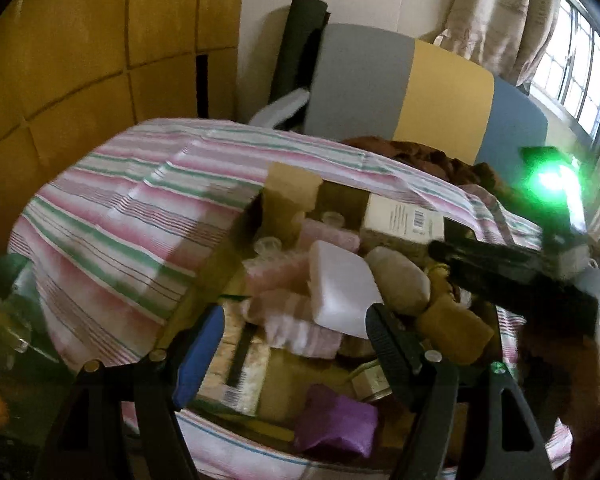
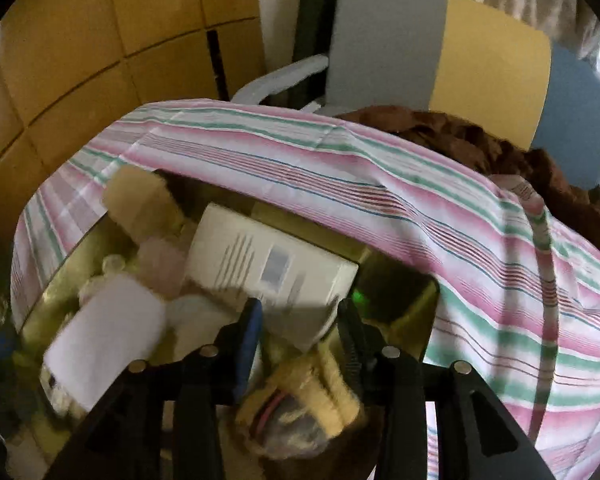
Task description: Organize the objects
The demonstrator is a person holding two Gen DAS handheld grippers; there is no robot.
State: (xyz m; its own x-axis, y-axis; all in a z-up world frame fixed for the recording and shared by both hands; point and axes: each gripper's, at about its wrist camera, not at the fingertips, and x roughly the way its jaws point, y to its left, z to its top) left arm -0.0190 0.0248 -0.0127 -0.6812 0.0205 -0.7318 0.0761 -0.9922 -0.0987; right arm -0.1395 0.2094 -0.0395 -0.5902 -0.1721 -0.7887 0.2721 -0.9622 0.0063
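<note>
Broadly, a striped cloth [image 1: 112,216] covers the bed, with an open cardboard box [image 1: 292,188] of jumbled things set on it.
Inside the box lie a cream carton [image 2: 272,268], a white packet [image 1: 340,292] and a purple pouch [image 1: 336,424]. Left gripper [image 1: 296,340] hangs spread above the heap, gripping nothing. Right gripper [image 2: 300,332] is drawn nearly together around the cream carton's near corner; whether its pads press the carton is unclear.

Both wrist views close, angled down, sharing cluttered box [image 1: 284,200], striped cloth [image 2: 380,184]
</note>
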